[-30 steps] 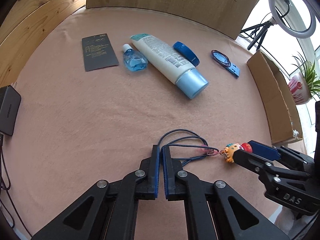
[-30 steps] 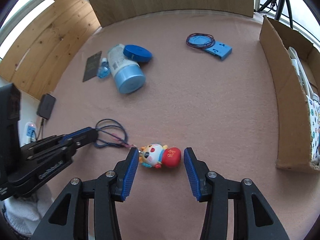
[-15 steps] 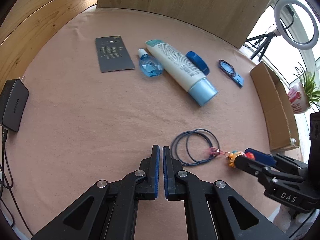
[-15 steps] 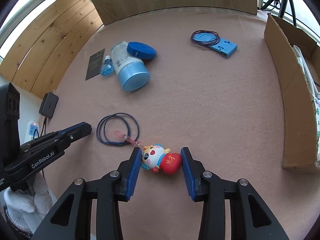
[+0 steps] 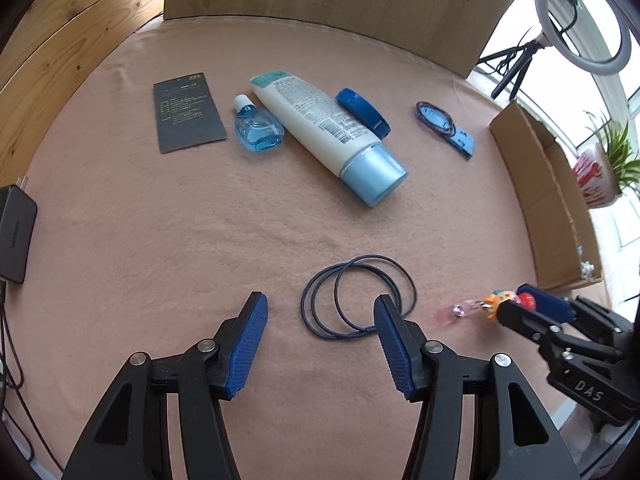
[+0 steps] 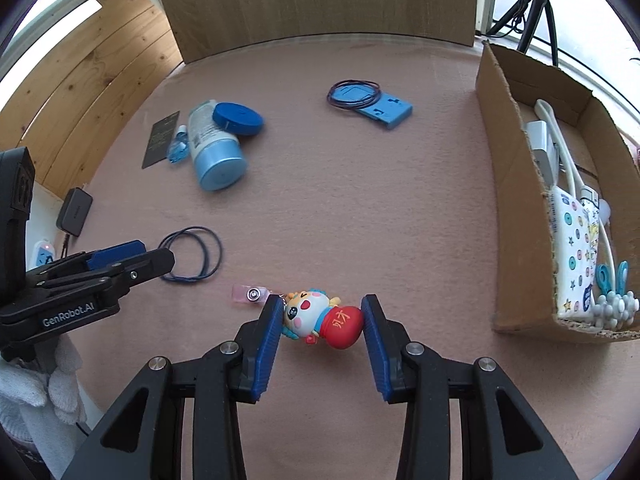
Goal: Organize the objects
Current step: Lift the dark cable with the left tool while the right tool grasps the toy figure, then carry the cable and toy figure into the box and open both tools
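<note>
Right gripper: jaws pinching the toy at both ends, its long axis running straight across the gap, on the cloth. Left gripper: jaws spread, empty, cord loop just ahead. Box lies further off on the right, nearer the right hand.

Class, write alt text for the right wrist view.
The right claw has a cartoon keychain figure between its blue fingers on a pink cloth. A cardboard box stands to the right; the open left claw and a blue cord loop are at left.
</note>
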Demonstrator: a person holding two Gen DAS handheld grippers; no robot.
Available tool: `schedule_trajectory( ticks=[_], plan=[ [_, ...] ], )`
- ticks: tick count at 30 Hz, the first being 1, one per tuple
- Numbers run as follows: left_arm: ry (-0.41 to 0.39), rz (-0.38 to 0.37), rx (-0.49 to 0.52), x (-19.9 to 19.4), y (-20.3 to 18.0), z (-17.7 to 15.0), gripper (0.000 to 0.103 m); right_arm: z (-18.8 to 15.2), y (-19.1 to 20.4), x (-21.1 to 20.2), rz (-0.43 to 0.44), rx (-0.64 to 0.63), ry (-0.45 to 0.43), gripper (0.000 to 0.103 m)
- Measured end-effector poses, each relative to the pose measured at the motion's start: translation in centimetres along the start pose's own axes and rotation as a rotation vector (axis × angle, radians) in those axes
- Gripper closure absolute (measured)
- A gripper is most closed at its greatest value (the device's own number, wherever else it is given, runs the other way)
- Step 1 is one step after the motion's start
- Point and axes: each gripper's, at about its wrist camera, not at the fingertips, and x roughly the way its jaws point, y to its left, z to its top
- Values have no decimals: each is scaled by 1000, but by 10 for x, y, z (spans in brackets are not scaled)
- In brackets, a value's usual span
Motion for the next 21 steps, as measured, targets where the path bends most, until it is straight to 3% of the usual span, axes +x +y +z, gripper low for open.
schedule_trajectory(
  ticks=[1,5,7,13,21],
  plan=[
    [-10,13,10,1,-1,0,49,0,-1,0,-4,0,-3,66],
    [-21,24,41,5,-7,2,91,0,-2,0,-8,5,-13,66],
    [-18,15,47,8,-8,2,100,0,-1,0,-7,5,-16,66],
    [-36,-35,1,-5,0,3,100,0,1,-10,-9,-8,-49,66],
    [-136,-98,6,-55,-9,29,100,8,-4,-41,25,17,-118,66]
  ],
)
